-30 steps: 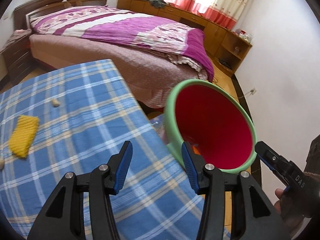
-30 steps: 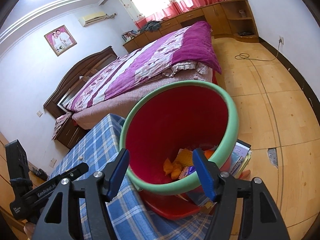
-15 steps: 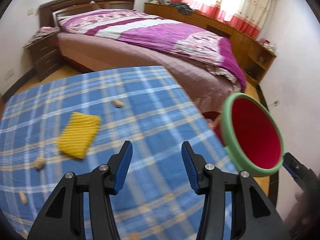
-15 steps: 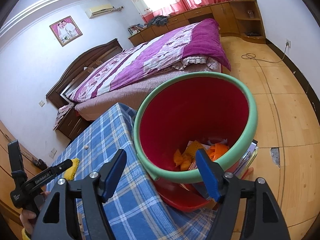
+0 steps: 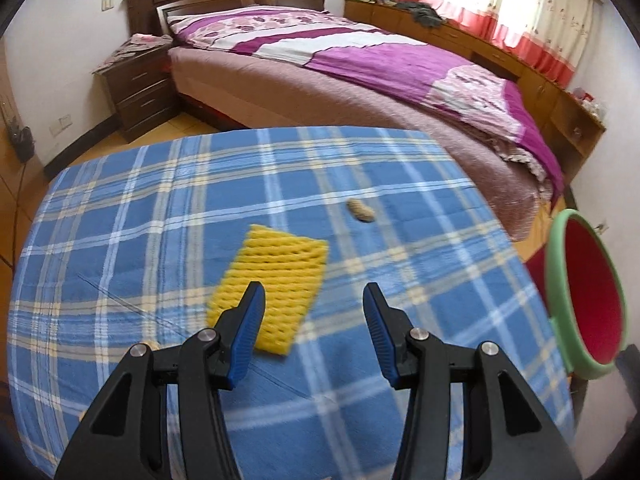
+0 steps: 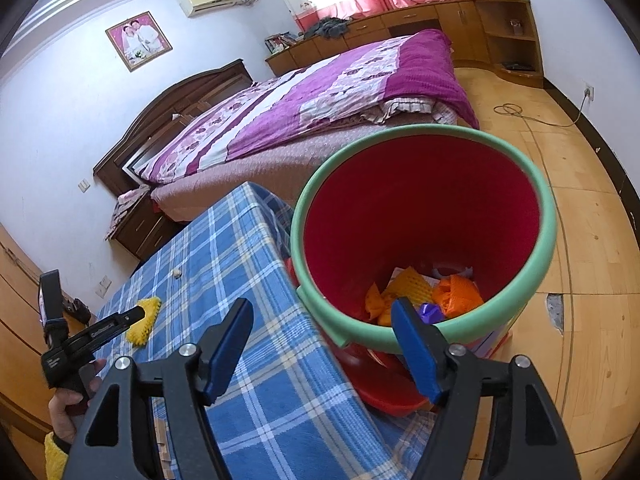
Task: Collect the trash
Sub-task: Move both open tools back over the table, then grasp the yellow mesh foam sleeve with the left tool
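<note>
Behind the tabletop [image 5: 120, 208] with its blue checked cloth stands a large bed [image 5: 360, 64] with a purple cover. From the left wrist view, the left tool [image 5: 312, 320] hangs over the cloth with its jaws wide and nothing between them. One yellow foam net [image 5: 276, 280] lies flat just beyond the left finger, and one peanut shell [image 5: 360, 210] lies farther and a little to the right. A small pale piece shows near the left finger base, too hidden to name. The red bin [image 5: 588, 304] with a green rim stands past the right edge of the tabletop.

From the right wrist view, the right tool [image 6: 322, 344] is also wide and empty, over the near corner of the tabletop beside the bin [image 6: 424, 216]. Inside the bin lie several orange and yellow pieces; I cannot count them exactly. The net [image 6: 144, 318] and one shell [image 6: 177, 273] appear far to the left.

I judge the step to be the reach for the net. To do it well, the left tool should come down with one finger on each side of a net edge, because the foam is soft and flat, and close gently.
</note>
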`<state>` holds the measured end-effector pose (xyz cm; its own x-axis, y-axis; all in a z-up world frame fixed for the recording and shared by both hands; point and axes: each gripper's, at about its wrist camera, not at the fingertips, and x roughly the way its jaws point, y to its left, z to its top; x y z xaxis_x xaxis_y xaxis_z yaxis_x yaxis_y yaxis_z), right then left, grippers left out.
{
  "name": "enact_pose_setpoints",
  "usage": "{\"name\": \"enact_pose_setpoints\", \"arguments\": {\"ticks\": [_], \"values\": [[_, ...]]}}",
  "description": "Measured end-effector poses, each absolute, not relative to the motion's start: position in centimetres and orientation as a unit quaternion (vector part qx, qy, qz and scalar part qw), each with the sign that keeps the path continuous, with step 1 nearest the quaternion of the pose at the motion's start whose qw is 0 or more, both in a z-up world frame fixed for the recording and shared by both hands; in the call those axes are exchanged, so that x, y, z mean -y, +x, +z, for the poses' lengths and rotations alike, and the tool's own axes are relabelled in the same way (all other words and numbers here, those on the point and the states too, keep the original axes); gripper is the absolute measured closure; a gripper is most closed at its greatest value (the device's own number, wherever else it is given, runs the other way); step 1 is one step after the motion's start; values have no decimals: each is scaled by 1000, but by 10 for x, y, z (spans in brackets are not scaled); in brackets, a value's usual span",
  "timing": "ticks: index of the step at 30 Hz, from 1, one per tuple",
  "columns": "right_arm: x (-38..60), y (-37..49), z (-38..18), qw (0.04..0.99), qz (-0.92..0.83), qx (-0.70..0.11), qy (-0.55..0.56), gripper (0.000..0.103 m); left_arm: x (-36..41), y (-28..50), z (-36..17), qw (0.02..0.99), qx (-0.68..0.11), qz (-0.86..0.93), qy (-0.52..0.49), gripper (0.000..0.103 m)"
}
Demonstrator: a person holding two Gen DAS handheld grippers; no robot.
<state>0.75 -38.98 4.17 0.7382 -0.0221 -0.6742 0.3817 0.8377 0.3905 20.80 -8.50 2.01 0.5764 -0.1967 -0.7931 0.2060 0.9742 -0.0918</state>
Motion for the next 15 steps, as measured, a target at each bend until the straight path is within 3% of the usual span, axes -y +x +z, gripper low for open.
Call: {"name": "enact_pose_setpoints", "arguments": {"ticks": [15], "values": [[371,27,36,893,-99,-363,246,29,77,223,0,892,-445,-59,45,52]]}}
